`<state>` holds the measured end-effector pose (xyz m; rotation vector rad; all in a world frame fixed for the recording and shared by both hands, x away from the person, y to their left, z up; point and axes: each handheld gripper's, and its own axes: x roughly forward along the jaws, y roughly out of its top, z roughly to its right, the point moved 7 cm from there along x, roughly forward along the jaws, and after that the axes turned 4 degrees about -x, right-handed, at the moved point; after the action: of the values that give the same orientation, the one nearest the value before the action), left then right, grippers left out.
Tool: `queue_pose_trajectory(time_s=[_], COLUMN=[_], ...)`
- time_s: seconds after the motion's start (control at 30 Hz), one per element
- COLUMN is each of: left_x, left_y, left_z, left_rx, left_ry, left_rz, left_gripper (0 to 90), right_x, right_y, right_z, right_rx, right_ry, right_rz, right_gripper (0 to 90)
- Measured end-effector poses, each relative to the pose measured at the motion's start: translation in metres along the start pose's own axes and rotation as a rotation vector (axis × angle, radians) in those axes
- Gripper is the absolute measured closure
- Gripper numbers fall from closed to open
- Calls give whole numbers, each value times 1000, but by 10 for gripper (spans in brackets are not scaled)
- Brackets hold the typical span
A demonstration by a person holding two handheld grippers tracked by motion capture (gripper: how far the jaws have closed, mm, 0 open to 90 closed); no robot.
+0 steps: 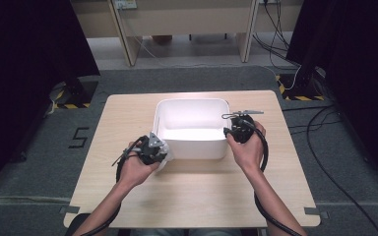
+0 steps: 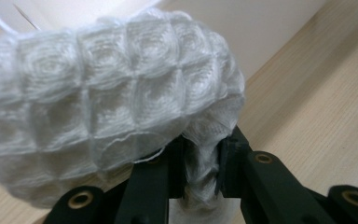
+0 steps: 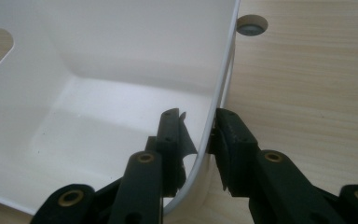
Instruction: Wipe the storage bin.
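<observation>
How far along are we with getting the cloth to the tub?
Done: the left tongs have the white cloth pinched. In hand: the right tongs straddle the white tub's wall, and the cloth sits against its outer corner. Left: the cloth is not yet inside the tub.

The high view looks forward and down from the near edge, taking in the whole table (image 1: 128, 196). The left gripper view rides low and very close, facing the white tub (image 2: 261, 32) past a waffle cloth (image 2: 107, 102). The right gripper view (equally tight) looks into that same tub (image 3: 98, 60) across its right wall.
</observation>
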<state>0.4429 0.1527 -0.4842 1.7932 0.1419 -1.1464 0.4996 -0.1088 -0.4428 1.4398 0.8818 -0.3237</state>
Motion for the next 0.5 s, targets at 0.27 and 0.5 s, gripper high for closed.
queue_pose_trajectory(time_s=[0.27,0.5], left_x=[9,18], left_y=[-6,-11], left_z=[0,0], left_rx=[-4,-4], left_ry=[-5,-13], left_rz=[-15,-23], left_gripper=[763,763], right_x=[0,0], right_y=[-1,-1], right_z=[-1,-1], right_rx=[3,1], right_ry=[0,-2], right_rz=[-1,1], right_gripper=[722,720])
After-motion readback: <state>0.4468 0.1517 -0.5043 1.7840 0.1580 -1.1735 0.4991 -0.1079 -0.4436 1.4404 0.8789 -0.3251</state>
